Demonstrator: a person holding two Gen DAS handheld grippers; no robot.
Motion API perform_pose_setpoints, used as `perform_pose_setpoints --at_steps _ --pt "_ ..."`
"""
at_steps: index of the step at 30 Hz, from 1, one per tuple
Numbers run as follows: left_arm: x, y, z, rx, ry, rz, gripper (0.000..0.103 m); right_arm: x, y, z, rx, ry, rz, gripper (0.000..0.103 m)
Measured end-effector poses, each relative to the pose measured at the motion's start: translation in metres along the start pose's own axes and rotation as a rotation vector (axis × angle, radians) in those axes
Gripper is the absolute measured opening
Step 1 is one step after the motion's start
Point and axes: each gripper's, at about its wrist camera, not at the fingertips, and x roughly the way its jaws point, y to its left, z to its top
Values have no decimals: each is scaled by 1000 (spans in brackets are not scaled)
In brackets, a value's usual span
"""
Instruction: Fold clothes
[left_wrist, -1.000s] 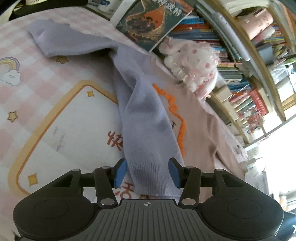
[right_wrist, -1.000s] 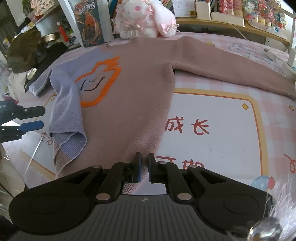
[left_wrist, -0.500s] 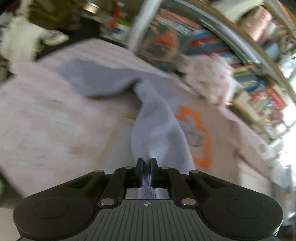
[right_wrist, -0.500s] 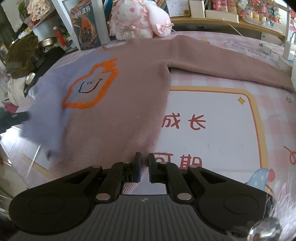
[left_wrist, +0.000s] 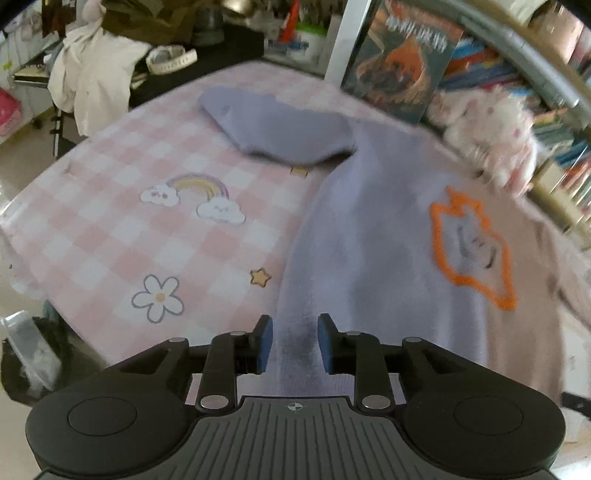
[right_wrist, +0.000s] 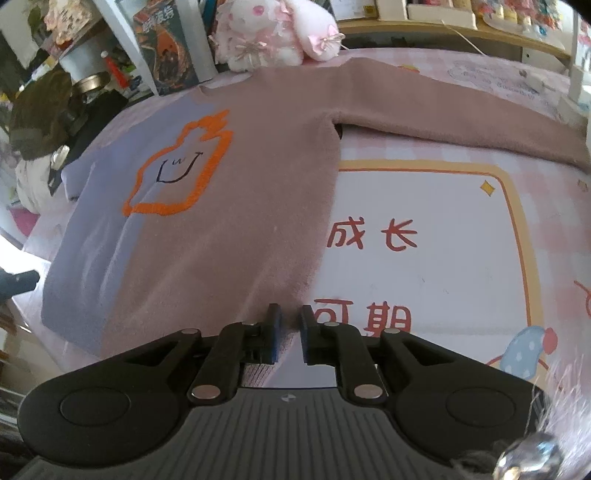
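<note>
Two-tone knitted sweater, lilac on one side and dusty pink on the other, with an orange outlined motif and a small drawn face on the chest (right_wrist: 207, 206) (left_wrist: 388, 240), is lying flat, front up, on the pink-and-white checked mat printed with rainbows, flowers and red characters (left_wrist: 147, 229) (right_wrist: 424, 229) that is covering the tabletop.

Lilac sleeve (left_wrist: 280, 125) is lying bent toward the far left part of the mat, its cuff end pointing toward the far edge. Pink sleeve (right_wrist: 461, 114) is lying stretched out straight along the far edge toward the right. Lower hem is lying along the near edge of the mat.

Left gripper (left_wrist: 295, 341): blue-padded fingers are standing apart, lilac hem fabric showing in the gap between them; the pads are not pressing the cloth. Left view is motion-blurred on its right side.

Right gripper (right_wrist: 287, 338): fingers are standing slightly apart, a narrow gap between the pads, at the pink hem near its right corner. Whether the pads are touching the fabric is not readable.

White-and-pink plush rabbit with bows (right_wrist: 273, 33) (left_wrist: 491, 129) is sitting at the far edge, touching the sweater's collar area. Upright book with an orange cover illustration (left_wrist: 402, 59) (right_wrist: 166, 48) is standing just beside it, to the left.
</note>
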Motion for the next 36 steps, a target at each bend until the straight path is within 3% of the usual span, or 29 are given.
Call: perform_pose_setpoints --at_steps 5,8,12,13,15,18,20,24,25,27,29,31,36 --pt "12 -15 -4 135 22 6 23 -4 15 -7 -124 -13 -61 3" --pt "15 -19 1 199 40 -17 14 -9 17 -17 -104 -4 -92 0" --pt "19 -18 10 254 57 -50 12 -14 16 -30 -26 -2 -130 1" --pt "19 -15 13 258 52 -53 18 -16 14 -30 22 -17 -133 2" --pt "19 -10 21 275 21 -58 18 -20 10 -28 134 -68 -127 7" --pt "19 -6 31 316 0 -94 31 -14 17 -22 198 -95 -149 37" --pt "25 -5 36 358 -1 -95 40 -5 27 -17 195 -89 -174 37" --pt "42 -8 41 441 25 -88 44 11 48 -9 173 -90 -251 32" --pt "46 -9 41 458 30 -85 43 13 54 -9 160 -88 -270 28" --pt "46 -9 41 479 37 -122 30 16 63 -9 136 -81 -285 15" --pt "46 -9 42 499 45 -159 8 18 71 -9 120 -70 -271 13" --pt "46 -9 42 519 52 -195 8 20 79 -9 104 -59 -258 12" --pt "42 6 46 522 48 -153 8 26 104 -10 56 -31 -196 11"
